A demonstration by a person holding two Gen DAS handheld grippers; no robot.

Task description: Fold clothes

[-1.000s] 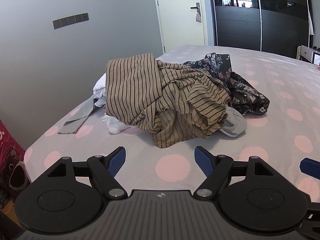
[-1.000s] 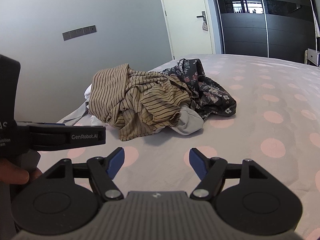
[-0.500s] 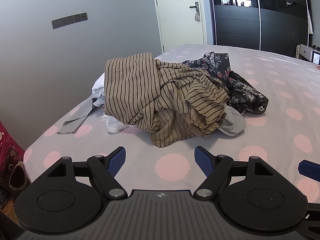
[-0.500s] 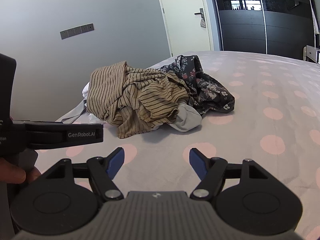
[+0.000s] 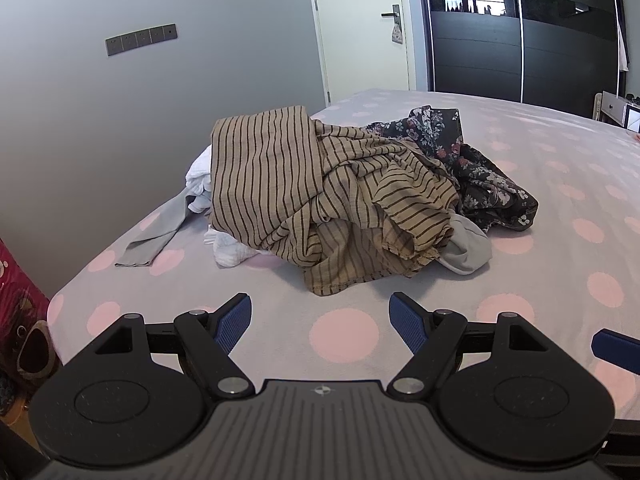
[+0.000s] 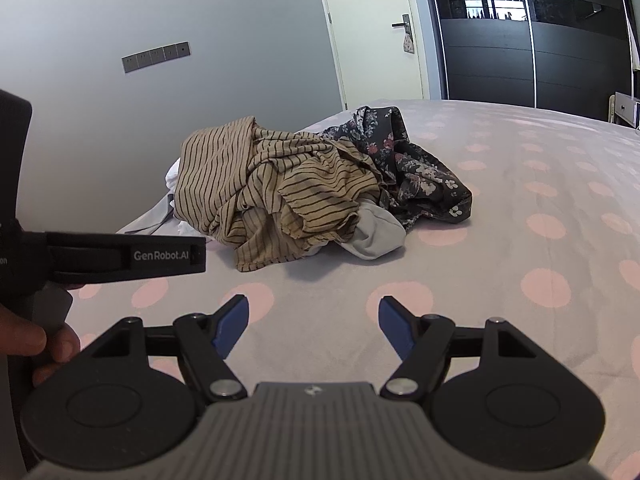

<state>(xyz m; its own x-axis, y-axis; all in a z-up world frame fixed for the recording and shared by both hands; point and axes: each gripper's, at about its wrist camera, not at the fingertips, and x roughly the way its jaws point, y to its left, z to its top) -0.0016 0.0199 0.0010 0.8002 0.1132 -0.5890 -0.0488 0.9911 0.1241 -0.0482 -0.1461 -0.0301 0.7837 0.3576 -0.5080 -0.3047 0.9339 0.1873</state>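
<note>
A heap of clothes lies on the bed. On top is a tan striped garment (image 5: 312,196) (image 6: 272,192). A dark floral garment (image 5: 472,168) (image 6: 412,168) lies at its right. A grey piece (image 5: 466,250) (image 6: 376,236) sticks out in front, and white pieces (image 5: 230,250) and a grey strip (image 5: 156,236) at the left. My left gripper (image 5: 320,320) is open and empty, short of the heap. My right gripper (image 6: 312,322) is open and empty, also short of the heap.
The bed has a grey cover with pink dots (image 5: 560,184) (image 6: 540,200). Its left edge runs along a grey wall (image 5: 120,120). A door (image 5: 360,28) and dark wardrobe (image 5: 520,32) stand behind. The left gripper's body (image 6: 120,256) shows at the left of the right wrist view.
Both grippers have drifted slightly closer to the heap. The right view has shifted a little, so the heap sits a bit further left. Both stay open.
</note>
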